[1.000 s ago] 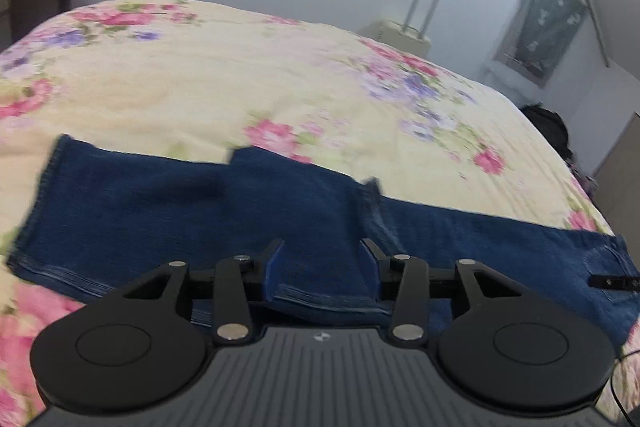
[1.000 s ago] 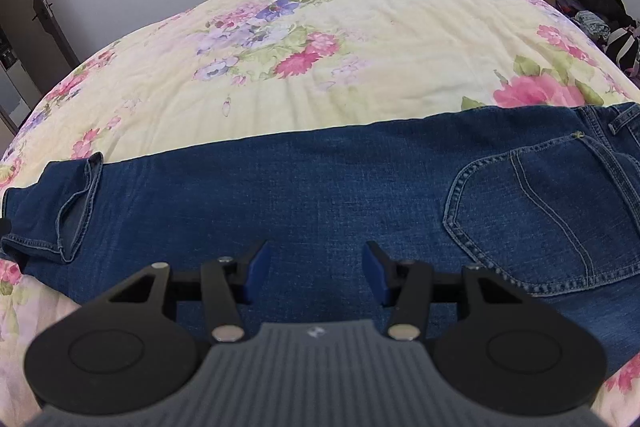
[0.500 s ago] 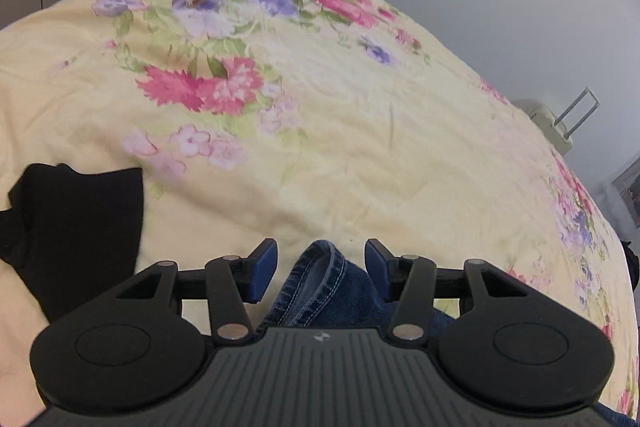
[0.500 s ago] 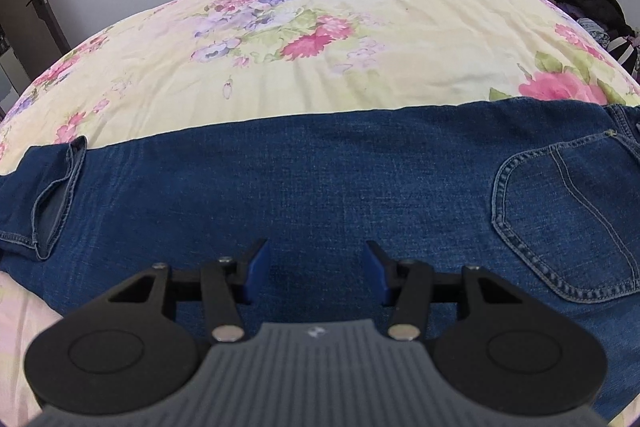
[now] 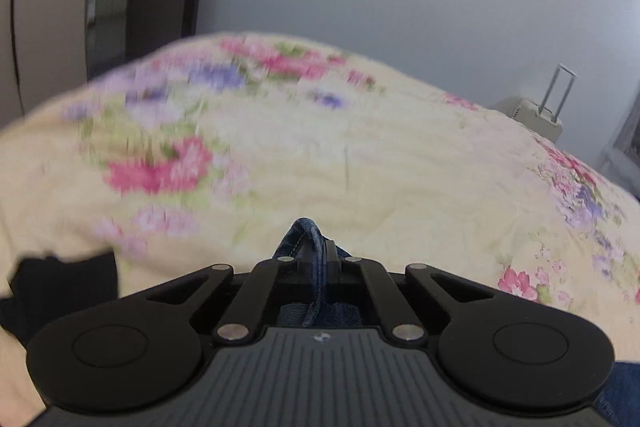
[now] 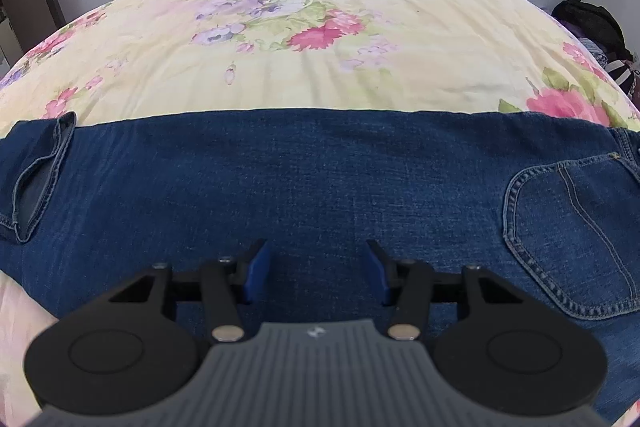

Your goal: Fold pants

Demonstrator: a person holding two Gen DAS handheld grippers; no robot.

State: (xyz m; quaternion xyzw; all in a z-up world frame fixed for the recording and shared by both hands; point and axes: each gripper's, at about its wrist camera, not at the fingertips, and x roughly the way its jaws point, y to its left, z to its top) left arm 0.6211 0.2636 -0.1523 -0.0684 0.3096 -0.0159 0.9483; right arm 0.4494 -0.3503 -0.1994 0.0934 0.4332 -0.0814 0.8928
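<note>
On the floral bedspread (image 6: 360, 67) the pants (image 6: 320, 179) lie flat along the near edge, one leg stacked on the other. Your left gripper (image 5: 316, 259) is clamped tight on a denim hem fold (image 5: 306, 233); your right gripper (image 6: 316, 271) hangs over the mid-leg with jaws apart, pads clear of cloth, gripping nothing. Judged progress: lengthwise fold done, crosswise folds outstanding. Long axis runs left to right in the right wrist view: leg hems (image 6: 36, 179) at left, back pocket (image 6: 568, 235) and waist end at right.
</note>
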